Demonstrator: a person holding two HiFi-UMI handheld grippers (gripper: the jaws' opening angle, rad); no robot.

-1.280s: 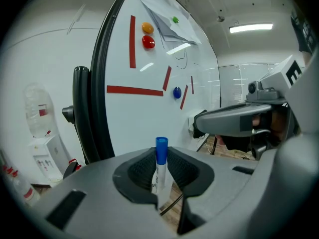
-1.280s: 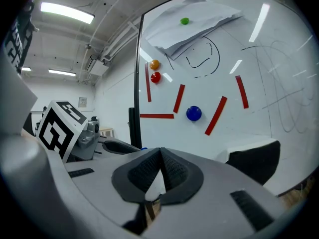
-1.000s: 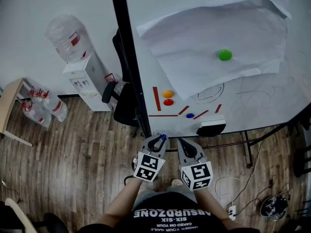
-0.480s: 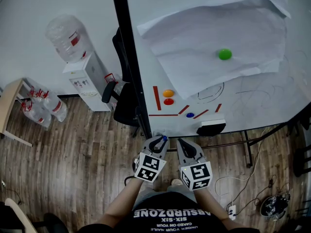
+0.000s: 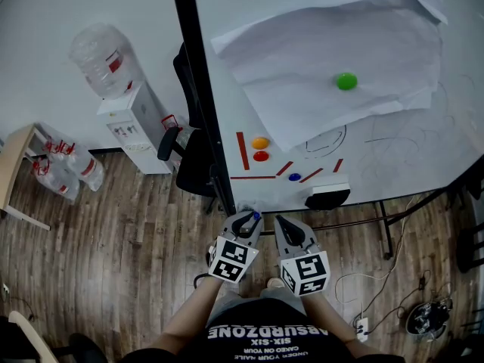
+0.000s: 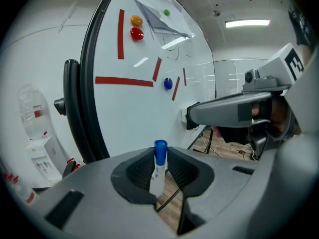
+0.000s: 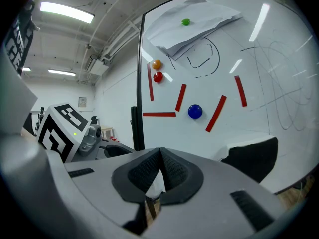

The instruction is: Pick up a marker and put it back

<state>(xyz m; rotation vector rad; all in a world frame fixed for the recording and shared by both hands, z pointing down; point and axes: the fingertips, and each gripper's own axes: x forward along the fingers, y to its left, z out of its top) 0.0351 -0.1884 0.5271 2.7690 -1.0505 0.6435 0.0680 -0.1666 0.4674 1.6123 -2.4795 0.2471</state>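
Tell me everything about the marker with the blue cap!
The marker has a white, plastic-looking body with small print and a blue cap on. The left claw pinches its body, so the cap pokes out above. It is held in the air before the whiteboard; nothing else touches it.

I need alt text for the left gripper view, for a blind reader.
The left gripper grips a blue-capped marker between its jaws, in front of a whiteboard with red strips and coloured magnets. The right gripper shows at right.
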